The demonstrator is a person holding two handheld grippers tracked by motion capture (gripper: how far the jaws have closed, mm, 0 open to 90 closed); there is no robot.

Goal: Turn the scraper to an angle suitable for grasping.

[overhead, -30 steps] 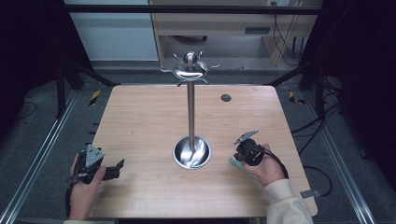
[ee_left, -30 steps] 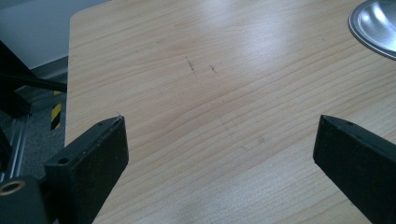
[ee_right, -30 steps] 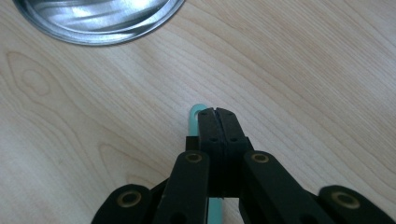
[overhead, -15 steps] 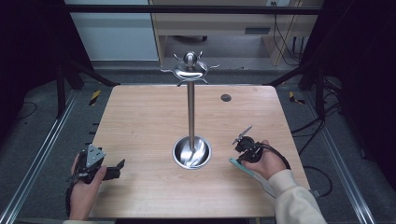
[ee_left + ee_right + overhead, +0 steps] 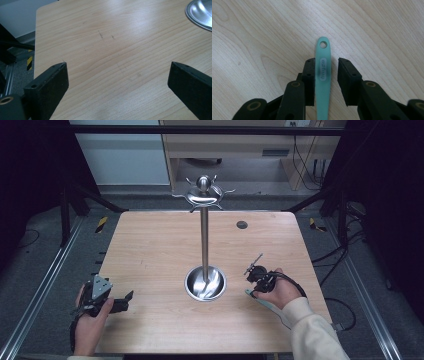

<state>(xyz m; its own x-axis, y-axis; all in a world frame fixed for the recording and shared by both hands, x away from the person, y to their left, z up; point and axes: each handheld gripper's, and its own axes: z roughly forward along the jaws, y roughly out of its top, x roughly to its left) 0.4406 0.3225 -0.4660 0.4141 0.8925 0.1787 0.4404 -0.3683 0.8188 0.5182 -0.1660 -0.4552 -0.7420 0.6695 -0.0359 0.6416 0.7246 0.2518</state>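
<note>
A teal utensil handle (image 5: 323,75) with a hanging hole at its end lies flat on the wooden table (image 5: 150,250). My right gripper (image 5: 326,61) is open and straddles it: one jaw touches the handle, the other stands a small gap away. In the high view the right gripper (image 5: 256,276) is tipped down over the teal utensil (image 5: 249,293) just right of the metal stand's dish base (image 5: 205,283). My left gripper (image 5: 125,302) rests at the table's near left corner. In its own view the left gripper (image 5: 118,65) is wide open over bare wood.
A tall metal pole rises from the dish base to a hook crown (image 5: 203,195) at mid-table. A small dark round spot (image 5: 242,225) sits at the far right of the table. Black frame rails run along both sides. The dish rim (image 5: 200,12) shows in the left gripper view.
The right hand has edged a little to the left and lowered its gripper over the teal handle. The left hand has stayed put.
</note>
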